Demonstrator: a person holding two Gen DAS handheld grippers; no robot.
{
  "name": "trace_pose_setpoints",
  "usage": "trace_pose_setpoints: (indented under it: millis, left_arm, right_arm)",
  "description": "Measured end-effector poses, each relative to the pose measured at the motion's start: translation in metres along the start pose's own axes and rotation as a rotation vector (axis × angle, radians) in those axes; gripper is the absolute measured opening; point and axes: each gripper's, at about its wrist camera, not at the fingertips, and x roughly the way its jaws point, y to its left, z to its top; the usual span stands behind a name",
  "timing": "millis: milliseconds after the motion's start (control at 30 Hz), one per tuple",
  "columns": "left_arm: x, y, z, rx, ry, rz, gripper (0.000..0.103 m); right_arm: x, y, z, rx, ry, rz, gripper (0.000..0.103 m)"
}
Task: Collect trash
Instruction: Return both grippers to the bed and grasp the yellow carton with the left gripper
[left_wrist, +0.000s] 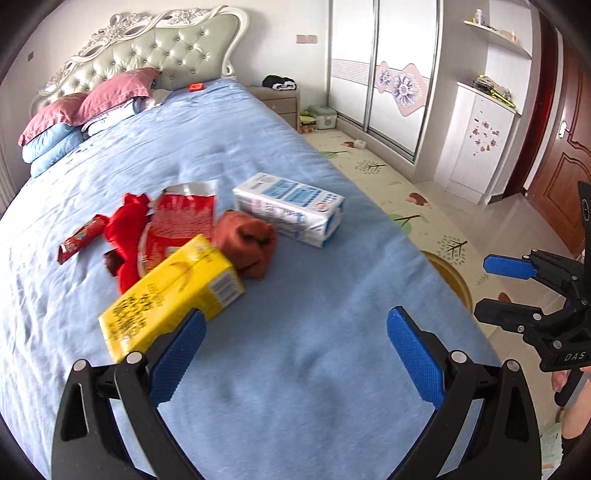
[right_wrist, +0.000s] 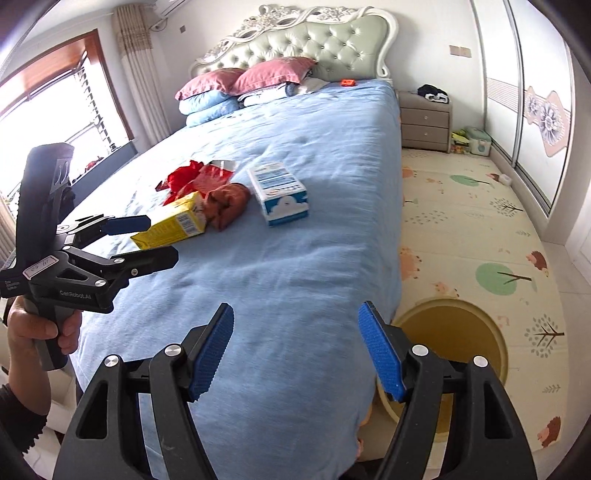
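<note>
Trash lies in a cluster on the blue bed (left_wrist: 303, 369): a yellow carton (left_wrist: 173, 295), a blue-and-white carton (left_wrist: 291, 208), red wrappers (left_wrist: 177, 225), a small red bar wrapper (left_wrist: 81, 238) and a brown crumpled cloth (left_wrist: 247, 247). My left gripper (left_wrist: 295, 350) is open and empty, its left finger just in front of the yellow carton. My right gripper (right_wrist: 295, 350) is open and empty over the bed's near corner. The right wrist view shows the yellow carton (right_wrist: 173, 221), the blue-and-white carton (right_wrist: 280, 192) and the left gripper (right_wrist: 147, 240). A round yellow bin (right_wrist: 454, 332) stands on the floor beside the bed.
Pillows (right_wrist: 236, 92) and a tufted headboard (right_wrist: 314, 40) are at the far end. A nightstand (right_wrist: 424, 122), a sliding wardrobe (left_wrist: 384, 74) and a patterned play mat (right_wrist: 480, 229) lie to the right. A window with curtain (right_wrist: 55, 96) is on the left.
</note>
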Motion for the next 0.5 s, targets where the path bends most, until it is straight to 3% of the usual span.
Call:
trace_pose_setpoints:
  millis: [267, 500]
  left_arm:
    - [-0.006, 0.076, -0.013, -0.039, -0.010, 0.028, 0.098]
    - [0.023, 0.110, -0.006, 0.036, 0.048, -0.049, 0.099]
  right_arm:
    - [0.037, 0.065, 0.023, -0.103, 0.051, 0.042, 0.068]
    - [0.060, 0.087, 0.039, -0.134, 0.070, 0.052, 0.069]
